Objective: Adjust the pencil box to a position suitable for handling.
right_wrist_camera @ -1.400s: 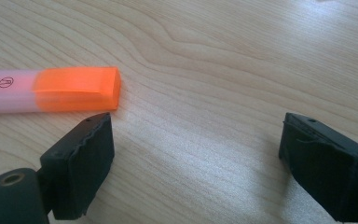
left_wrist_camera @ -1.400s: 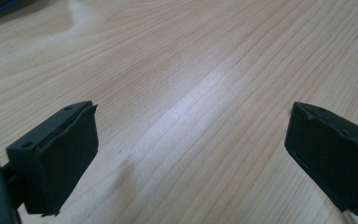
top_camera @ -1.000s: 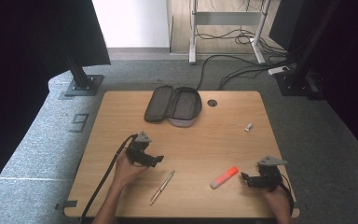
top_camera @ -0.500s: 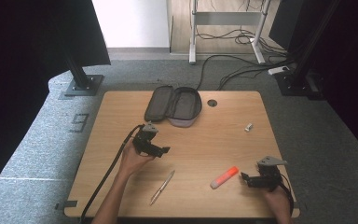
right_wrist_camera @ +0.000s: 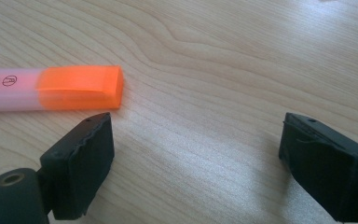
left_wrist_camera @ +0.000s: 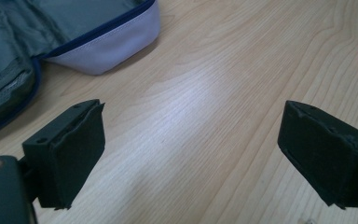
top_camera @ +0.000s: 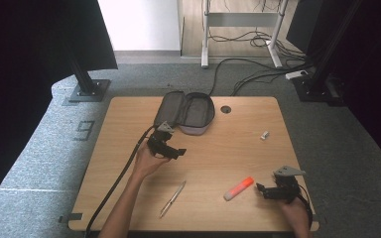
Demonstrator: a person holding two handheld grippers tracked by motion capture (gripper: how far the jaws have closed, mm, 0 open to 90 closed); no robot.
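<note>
Here, the wooden table (top_camera: 218,148) carries everything, largest first: an open grey pencil case (top_camera: 187,113) lies at the far middle, unzipped, its pale lilac edge toward the person. Just in front of it hovers the left gripper (top_camera: 171,150), jaws spread wide with bare wood between them and nothing held. Near the table's front right corner sits the right gripper (top_camera: 264,190), jaws likewise wide apart and empty. Just beside its left jaw lies the orange highlighter (top_camera: 239,188), flat on the wood, its cap end nearest the jaw. A silver pen (top_camera: 173,199) lies near the front edge, and a small white piece (top_camera: 264,134) rests farther back on the right.
</note>
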